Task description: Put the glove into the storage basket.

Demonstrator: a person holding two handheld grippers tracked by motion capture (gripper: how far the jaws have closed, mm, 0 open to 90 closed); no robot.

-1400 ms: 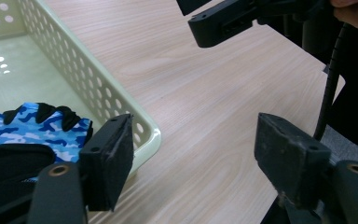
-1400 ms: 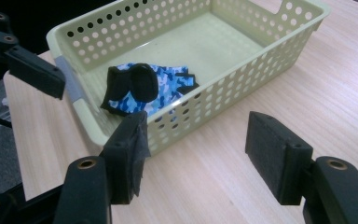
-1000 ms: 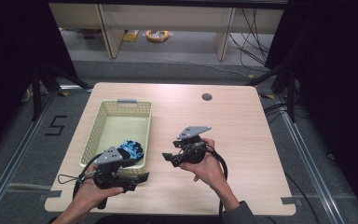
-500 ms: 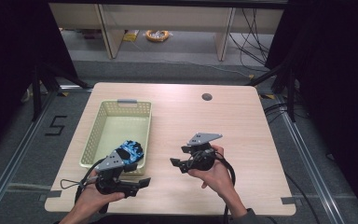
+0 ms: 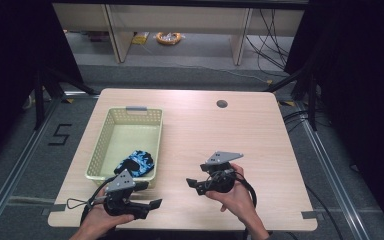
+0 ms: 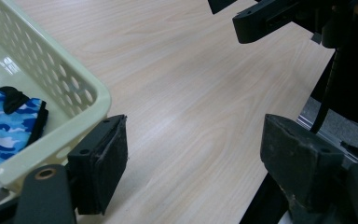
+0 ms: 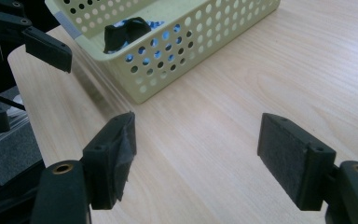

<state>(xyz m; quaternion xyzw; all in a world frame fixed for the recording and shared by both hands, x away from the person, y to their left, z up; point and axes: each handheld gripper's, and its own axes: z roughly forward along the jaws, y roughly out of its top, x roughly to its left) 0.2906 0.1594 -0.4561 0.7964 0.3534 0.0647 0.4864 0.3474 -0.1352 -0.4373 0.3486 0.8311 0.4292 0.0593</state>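
Both grippers are hovering empty over the table's near edge. Left gripper is sitting just near of the basket, jaws spread wide, nothing between them. Right gripper is sitting right of the basket, jaws having just been opening, nothing between them. Glove is lying in the basket's near end.

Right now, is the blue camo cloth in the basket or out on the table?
In. The blue camo cloth lies on the floor of the yellow basket, at its near end; the left claw view shows it behind the perforated wall.
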